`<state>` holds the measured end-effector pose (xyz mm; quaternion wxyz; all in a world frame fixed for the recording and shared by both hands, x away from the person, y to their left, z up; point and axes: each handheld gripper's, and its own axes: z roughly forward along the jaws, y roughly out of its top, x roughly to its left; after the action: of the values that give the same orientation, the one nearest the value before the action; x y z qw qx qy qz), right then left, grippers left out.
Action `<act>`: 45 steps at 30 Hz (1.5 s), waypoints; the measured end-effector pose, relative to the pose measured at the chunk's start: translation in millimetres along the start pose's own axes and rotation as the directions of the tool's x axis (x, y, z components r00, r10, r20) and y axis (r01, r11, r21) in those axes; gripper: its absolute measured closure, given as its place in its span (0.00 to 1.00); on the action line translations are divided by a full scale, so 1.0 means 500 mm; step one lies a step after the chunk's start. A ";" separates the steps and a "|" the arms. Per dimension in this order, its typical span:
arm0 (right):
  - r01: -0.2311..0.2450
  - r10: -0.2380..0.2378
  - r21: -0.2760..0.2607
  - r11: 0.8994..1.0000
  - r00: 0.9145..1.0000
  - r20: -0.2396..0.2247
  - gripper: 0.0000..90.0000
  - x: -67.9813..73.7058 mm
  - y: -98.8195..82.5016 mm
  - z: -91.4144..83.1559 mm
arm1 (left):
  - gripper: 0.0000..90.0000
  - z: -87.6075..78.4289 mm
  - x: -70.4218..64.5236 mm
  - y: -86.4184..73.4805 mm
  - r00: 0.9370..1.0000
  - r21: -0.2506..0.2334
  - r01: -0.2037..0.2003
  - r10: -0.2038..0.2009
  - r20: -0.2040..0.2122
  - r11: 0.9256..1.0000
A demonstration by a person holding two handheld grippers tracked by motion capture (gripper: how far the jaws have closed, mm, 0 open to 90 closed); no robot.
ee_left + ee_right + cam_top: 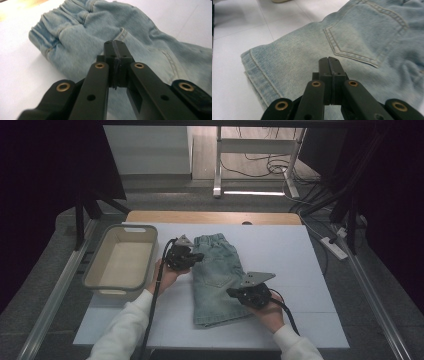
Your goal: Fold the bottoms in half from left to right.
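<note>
High view shows your denim shorts [218,280] lying lengthwise twelve-to-six on the white table [280,255], left gripper [192,258] at nine o'clock, right gripper [237,294] at four, both jaws closed, seemingly gripping nothing.

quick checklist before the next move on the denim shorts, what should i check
1. Left gripper shut: ok, its jaws meet over the shorts near the waistband side.
2. Left gripper holds cloth: cannot tell, no fold of denim shows between the pads.
3. Right gripper shut: ok, jaws pressed together over the leg, below the back pocket.
4. Right gripper holds cloth: cannot tell.
5. Shorts lie folded on the white board, hem towards the person: ok.
6. Basket at the left stands apart from the shorts: ok.
</note>
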<state>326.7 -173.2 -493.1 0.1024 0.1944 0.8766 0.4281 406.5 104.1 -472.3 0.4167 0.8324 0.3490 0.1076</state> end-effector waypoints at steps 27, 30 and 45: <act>0.026 -0.018 0.149 0.988 0.998 -0.056 0.99 0.019 -0.016 0.082 | 0.99 0.135 0.061 -0.004 0.998 0.079 0.060 -0.059 -0.016 0.995; 0.021 -0.012 0.146 0.989 0.998 -0.060 0.99 0.020 -0.020 0.078 | 0.99 0.140 0.063 -0.006 0.998 0.090 0.056 -0.055 -0.016 0.994; 0.026 -0.011 0.144 0.989 0.995 -0.102 0.99 0.040 -0.033 0.065 | 0.99 0.147 0.068 -0.011 0.998 0.098 0.068 -0.067 -0.010 0.993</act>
<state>315.8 -150.8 -526.2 0.0474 0.1713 0.9112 0.3718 463.3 83.6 -526.6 0.3776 0.8392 0.3832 0.0789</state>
